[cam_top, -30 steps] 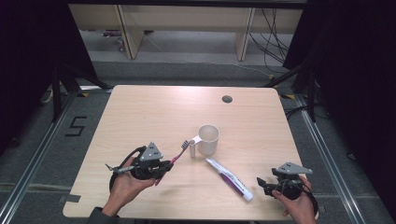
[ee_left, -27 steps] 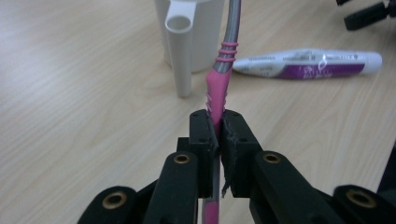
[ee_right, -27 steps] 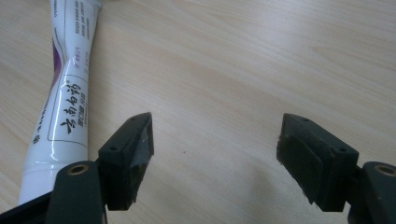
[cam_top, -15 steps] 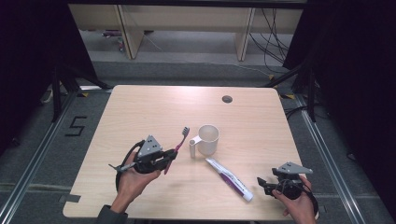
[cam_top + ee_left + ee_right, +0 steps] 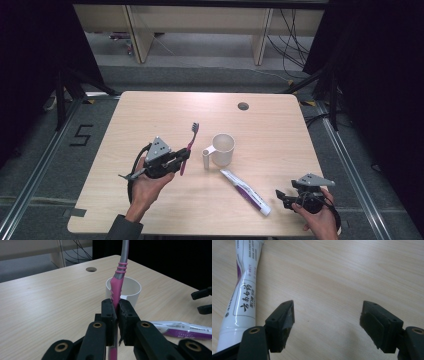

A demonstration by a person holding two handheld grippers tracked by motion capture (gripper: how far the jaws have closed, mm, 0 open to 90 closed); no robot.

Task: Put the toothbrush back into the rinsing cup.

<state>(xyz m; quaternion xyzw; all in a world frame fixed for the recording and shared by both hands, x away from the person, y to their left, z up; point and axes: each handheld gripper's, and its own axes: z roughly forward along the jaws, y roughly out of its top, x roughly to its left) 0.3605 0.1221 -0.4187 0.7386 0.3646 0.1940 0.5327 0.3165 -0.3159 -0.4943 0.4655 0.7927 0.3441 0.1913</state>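
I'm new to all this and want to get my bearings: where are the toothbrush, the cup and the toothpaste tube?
toothbrush (image 5: 192,134): high view, on its pink neck below the bristle head.
cup (image 5: 223,150): high view, on its white outer wall.
toothpaste tube (image 5: 246,192): high view, on the purple-striped middle of its body.

Toothpaste (image 5: 246,192) right of toothbrush (image 5: 188,146) (cup (image 5: 222,148) between)

pink toothbrush (image 5: 188,145) held tilted (bristles up), beside cup (image 5: 222,149)

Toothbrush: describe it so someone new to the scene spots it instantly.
On the wooden table, look left of the white mug. The left gripper is shut on the toothbrush, its bristles pointing to the far edge. It is the only pink, thin thing; the toothpaste tube is white and purple.
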